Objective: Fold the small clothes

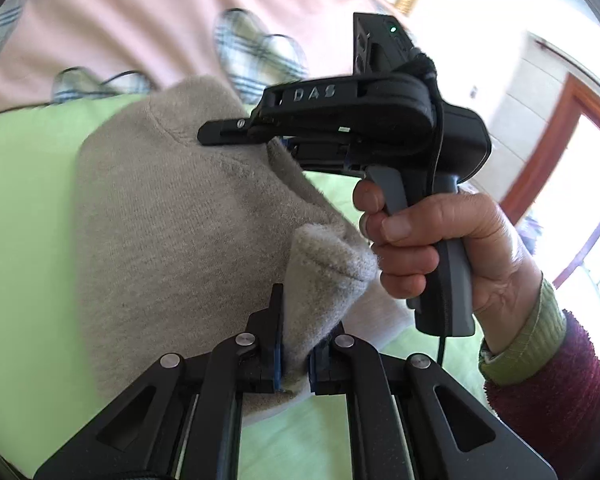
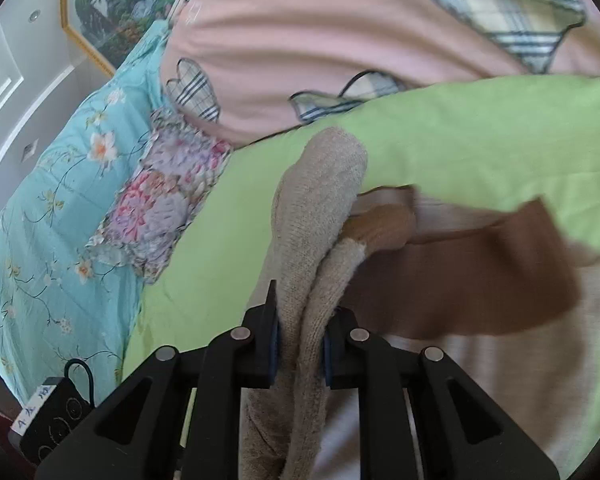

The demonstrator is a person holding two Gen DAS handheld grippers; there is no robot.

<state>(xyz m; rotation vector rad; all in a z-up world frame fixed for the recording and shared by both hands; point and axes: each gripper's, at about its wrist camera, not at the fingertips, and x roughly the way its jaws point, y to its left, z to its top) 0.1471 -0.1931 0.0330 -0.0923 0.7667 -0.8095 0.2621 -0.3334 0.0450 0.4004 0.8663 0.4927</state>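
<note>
A beige knit garment (image 1: 160, 208) lies partly lifted over the green sheet (image 1: 24, 208). My left gripper (image 1: 296, 352) is shut on a bunched fold of it near the bottom of the left wrist view. A person's hand (image 1: 440, 240) holds my right gripper (image 1: 268, 142), which pinches the garment's far edge. In the right wrist view, my right gripper (image 2: 300, 340) is shut on two layers of the beige knit garment (image 2: 320, 184), which stands up between the pads. The fabric below both grips is hidden.
A brown and cream garment (image 2: 480, 280) lies on the green sheet (image 2: 480, 128) to the right. A pink quilt with plaid hearts (image 2: 300, 40) lies behind, a blue floral quilt (image 2: 60, 184) to the left. A black device (image 2: 52, 420) sits at the lower left.
</note>
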